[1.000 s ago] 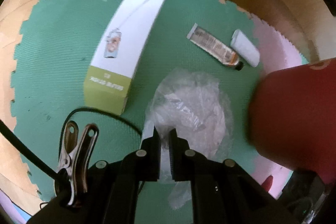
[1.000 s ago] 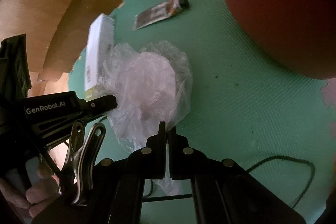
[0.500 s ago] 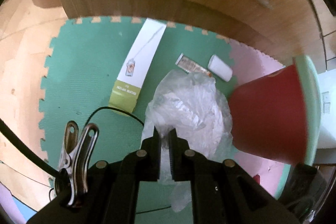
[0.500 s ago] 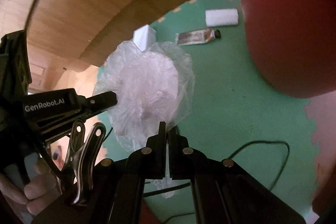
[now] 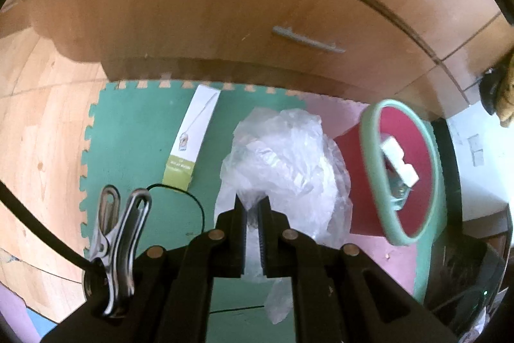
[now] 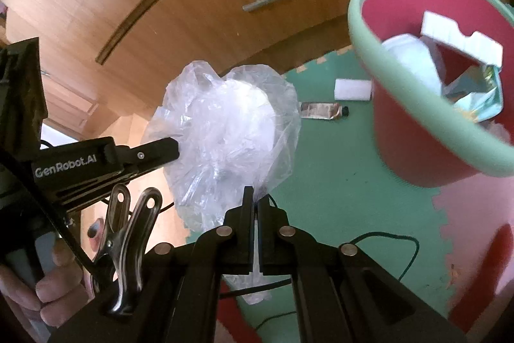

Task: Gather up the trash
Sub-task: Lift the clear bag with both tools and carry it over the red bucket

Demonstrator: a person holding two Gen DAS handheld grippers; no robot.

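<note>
A crumpled clear plastic bag (image 5: 282,163) hangs in the air above the floor mat, held from two sides. My left gripper (image 5: 252,204) is shut on its lower edge; it also shows in the right wrist view (image 6: 173,148). My right gripper (image 6: 256,198) is shut on another part of the bag (image 6: 225,130). A red bin with a pale green rim (image 5: 369,150) stands to the right, holding white foam and a foil wrapper (image 6: 472,92). In the right wrist view the bin (image 6: 411,147) is close, up and right of the bag.
On the green mat (image 5: 135,130) lie a long white and green box (image 5: 192,134), a squeezed tube (image 6: 323,110) and a white foam block (image 6: 351,89). A wooden cabinet with a grey handle (image 5: 306,40) stands behind. A pink mat tile (image 6: 475,208) and a black cable (image 6: 404,243) lie at right.
Both grippers have lifted the bag well above the mat. The bin's open top and its contents have come into view.
</note>
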